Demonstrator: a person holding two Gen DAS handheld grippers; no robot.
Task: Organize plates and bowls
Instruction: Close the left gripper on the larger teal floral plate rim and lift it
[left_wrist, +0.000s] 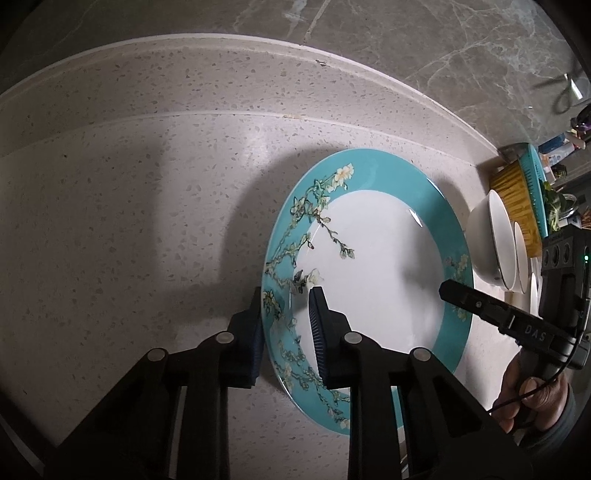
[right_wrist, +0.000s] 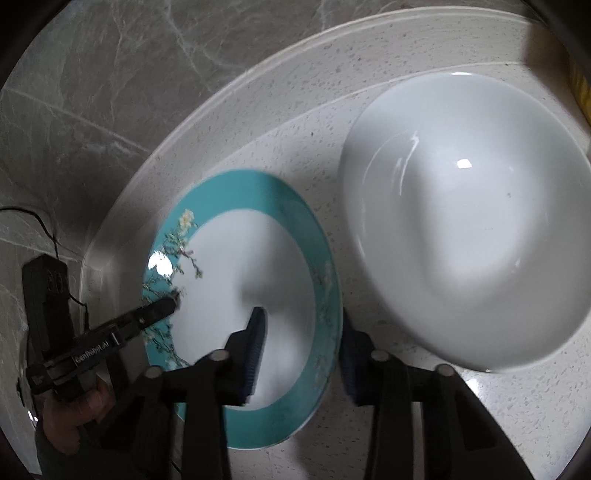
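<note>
A teal-rimmed plate (left_wrist: 373, 273) with a white centre and blossom branches painted on it lies on the speckled counter (left_wrist: 147, 206), and both grippers are at it from opposite edges.

The left gripper (left_wrist: 286, 332) straddles the plate's left rim: one blue pad sits outside the edge, the other over the painted band inside, and the two are drawn in close on the rim, clamped on it as far as the left wrist view shows. From the right wrist view the same gripper (right_wrist: 168, 306) comes in low at the far edge of the plate (right_wrist: 236, 291), with a hand (right_wrist: 74, 410) around its handle.

The right gripper (right_wrist: 299, 339) straddles the near right rim, one pad over the white centre, the other outside the teal band. There is a visible gap on the inner side, so it is not yet pressing on the plate. In the left wrist view its finger (left_wrist: 476, 304) reaches over the rim, and a hand (left_wrist: 532, 398) grips the handle.

Just beside the plate on the right stands a big white bowl (right_wrist: 469, 229). In the left wrist view more white bowls (left_wrist: 491, 240) line up there, with a yellow ribbed dish (left_wrist: 517, 188) behind them. A grey marble wall (left_wrist: 406, 48) backs the counter.
</note>
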